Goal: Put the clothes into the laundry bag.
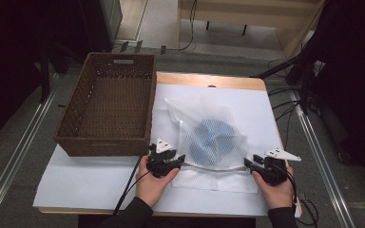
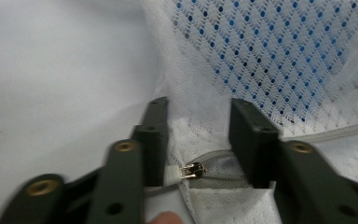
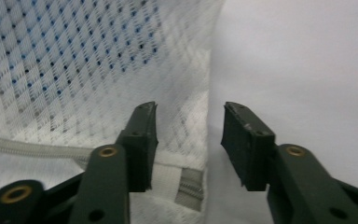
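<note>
Both grippers gape, gripping nothing — left gripper (image 2: 198, 140) straddling the mesh bag's (image 1: 209, 137) zipper pull (image 2: 192, 170), right gripper (image 3: 189, 140) its corner — contents blurred blue.

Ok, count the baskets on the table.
1: a brown wicker basket at the table's far left, beside the white mesh bag.

A wooden worktop (image 1: 209, 80) with a white sheet (image 1: 90, 183) over it stands on a grey floor (image 1: 21, 142). Metal rails (image 1: 14, 159) run along the floor on the left and right. Black cables (image 1: 285, 102) trail at the far right. A pale wooden bench (image 1: 247, 12) stands at the far side. Both far corners lie in deep shadow.
</note>
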Tool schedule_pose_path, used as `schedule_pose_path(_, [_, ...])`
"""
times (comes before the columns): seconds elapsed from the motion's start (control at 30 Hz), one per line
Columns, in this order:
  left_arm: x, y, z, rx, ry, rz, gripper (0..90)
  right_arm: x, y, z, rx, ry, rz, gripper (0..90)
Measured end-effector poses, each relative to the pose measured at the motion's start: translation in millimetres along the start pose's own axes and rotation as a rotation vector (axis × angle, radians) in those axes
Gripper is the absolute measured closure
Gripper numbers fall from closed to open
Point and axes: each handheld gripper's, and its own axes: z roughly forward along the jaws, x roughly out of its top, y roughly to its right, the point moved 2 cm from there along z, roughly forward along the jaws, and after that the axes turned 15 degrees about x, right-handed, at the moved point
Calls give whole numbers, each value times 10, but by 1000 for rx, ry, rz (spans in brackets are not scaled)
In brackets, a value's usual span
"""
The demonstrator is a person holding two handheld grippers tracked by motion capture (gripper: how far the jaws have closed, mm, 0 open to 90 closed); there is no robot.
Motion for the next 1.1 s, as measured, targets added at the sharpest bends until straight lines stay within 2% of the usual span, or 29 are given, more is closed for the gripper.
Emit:
schedule_pose_path(0.07, [-3, 9, 2, -14, -10, 25, 748, -11, -38, 41, -15, -36, -30, 653])
schedule_pose_path(0.13, [-5, -10, -5, -31, -18, 25, 863, -17, -72, 42, -33, -52, -62, 820])
schedule_pose_path(0.17, [-6, -32, -16, -26, -18, 20, 900, -19, -76, 37, -28, -56, -70, 884])
schedule_pose_path(0.2, [-11, -63, -32, -3, -10, 22, 900, -24, -75, 32, -17, -58, -78, 900])
schedule_pose_path(0.27, [-24, -118, -48, 40, -5, 45, 900, -18, -44, 9, -18, -60, -59, 900])
schedule_pose_path(0.33, [-42, -190, -74, 100, -4, 72, 900, -23, -14, -12, -30, -60, -51, 900])
schedule_pose_path(0.4, [-50, -252, -90, 102, -6, 67, 900, -30, 16, -40, -59, -57, -44, 900])
schedule_pose_path(0.47, [-68, -287, -102, 83, 3, 48, 900, -42, 56, -67, -83, -45, -28, 900])
schedule_pose_path(0.5, [-69, -289, -114, 62, 12, 63, 900, -46, 73, -80, -64, -35, -18, 900])
schedule_pose_path(0.57, [-74, -278, -133, 61, 39, 55, 900, -54, 66, -93, -24, -18, -25, 900])
schedule_pose_path(0.6, [-68, -275, -140, 34, 60, 33, 875, -58, 57, -93, -18, -20, -28, 900])
schedule_pose_path(0.67, [-51, -271, -141, 25, 87, 15, 749, -62, 44, -82, -23, -17, -29, 900])
schedule_pose_path(0.73, [-20, -253, -118, -5, 109, -26, 628, -59, 36, -79, -20, -8, -40, 900])
schedule_pose_path(0.77, [-12, -242, -103, -3, 110, -34, 587, -58, 33, -77, -21, -6, -38, 900])
schedule_pose_path(0.83, [12, -215, -75, 30, 128, -58, 533, -54, 29, -77, -19, 1, -39, 900])
schedule_pose_path(0.9, [31, -191, -52, 41, 134, -71, 511, -53, 23, -73, -12, 4, -48, 900])
schedule_pose_path(0.93, [36, -175, -46, 36, 132, -70, 494, -54, 20, -71, -9, 2, -51, 900])
schedule_pose_path(1.03, [44, -85, -13, 38, 103, -11, 479, -53, 0, -61, 3, 7, -70, 900])
schedule_pose_path(1.1, [55, -50, 27, 50, 64, 9, 533, -52, -20, -50, 9, -1, -89, 900])
